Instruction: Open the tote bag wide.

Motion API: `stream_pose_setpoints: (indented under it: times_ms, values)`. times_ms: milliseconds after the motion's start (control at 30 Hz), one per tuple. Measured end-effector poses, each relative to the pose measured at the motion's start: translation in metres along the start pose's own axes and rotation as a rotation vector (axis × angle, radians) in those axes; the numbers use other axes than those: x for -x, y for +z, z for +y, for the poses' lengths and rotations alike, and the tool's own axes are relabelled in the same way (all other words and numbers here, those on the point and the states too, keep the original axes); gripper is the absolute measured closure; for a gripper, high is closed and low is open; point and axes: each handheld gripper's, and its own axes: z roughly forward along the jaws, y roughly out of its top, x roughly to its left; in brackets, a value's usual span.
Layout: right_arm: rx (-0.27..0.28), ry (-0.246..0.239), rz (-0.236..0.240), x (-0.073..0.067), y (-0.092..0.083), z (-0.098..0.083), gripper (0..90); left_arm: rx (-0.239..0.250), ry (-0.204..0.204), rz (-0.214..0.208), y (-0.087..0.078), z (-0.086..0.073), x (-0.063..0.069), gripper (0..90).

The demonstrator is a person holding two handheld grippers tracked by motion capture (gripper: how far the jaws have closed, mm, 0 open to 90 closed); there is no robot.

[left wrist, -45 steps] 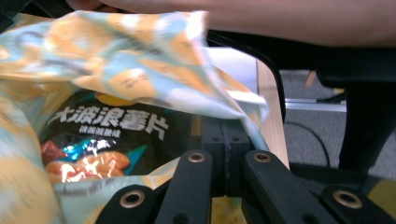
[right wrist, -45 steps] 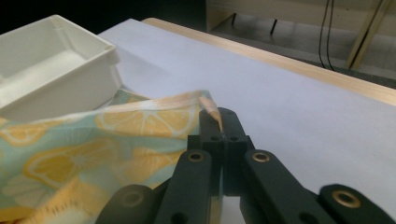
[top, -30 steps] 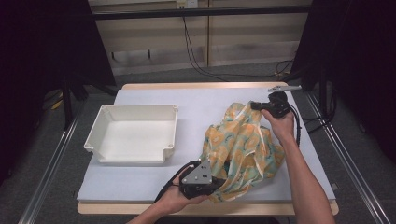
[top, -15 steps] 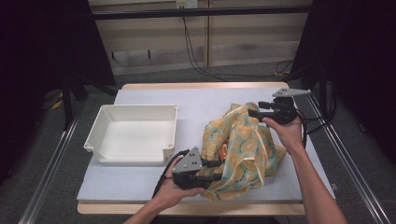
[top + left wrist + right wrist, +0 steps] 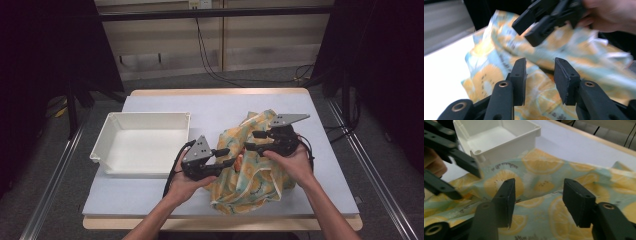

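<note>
Lemon-print cloth (image 5: 252,167) sits bunched on the table's (image 5: 150,197) right half, toward the near edge, just right of the white bin (image 5: 142,142).

Left gripper (image 5: 227,157) points right over the cloth's left edge; right gripper (image 5: 252,141) points left above the middle of the heap. Tips face each other, close, not touching.

Both sets of jaws have just been opening and now stand apart with nothing clamped. In both gripper views the fabric lies below the pads, not between them.

Looks like a re-grip for folding or moving the cloth. Suggest:
- pick an outer hem, not a mid-heap fold
- drop tips onto a single layer, then close
- keep the grippers apart so jaws don't clash
- lift slowly and check no extra layer rides along
</note>
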Motion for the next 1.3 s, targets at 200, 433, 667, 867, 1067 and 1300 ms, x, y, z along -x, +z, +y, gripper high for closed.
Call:
stream_pose_setpoints:
  times_ms: [200, 433, 667, 867, 1067, 1300]
  values:
    - [-0.057, 0.012, -0.018, -0.003, 0.024, -0.016, 31.6, -0.085, -0.03, 0.025, 0.015, -0.023, -0.01, 49.1]
    - [-0.098, -0.018, -0.021, -0.009, 0.04, -0.028, 26.9, -0.147, -0.037, 0.039, 0.025, -0.032, -0.015, 42.1]
    - [-0.094, -0.031, -0.028, -0.01, 0.038, -0.029, 67.3, -0.149, -0.05, 0.025, 0.024, -0.035, -0.019, 83.1]
    - [-0.046, -0.032, -0.034, -0.007, 0.017, -0.028, 90.0, -0.081, -0.127, 0.015, 0.002, -0.031, -0.032, 89.3]
    - [0.07, -0.005, -0.05, -0.005, -0.03, -0.031, 90.0, -0.056, -0.157, 0.035, -0.019, -0.033, -0.041, 89.5]
    - [0.146, 0.039, -0.114, 0.005, -0.079, -0.046, 90.0, -0.06, -0.177, 0.042, -0.034, -0.039, -0.046, 89.7]
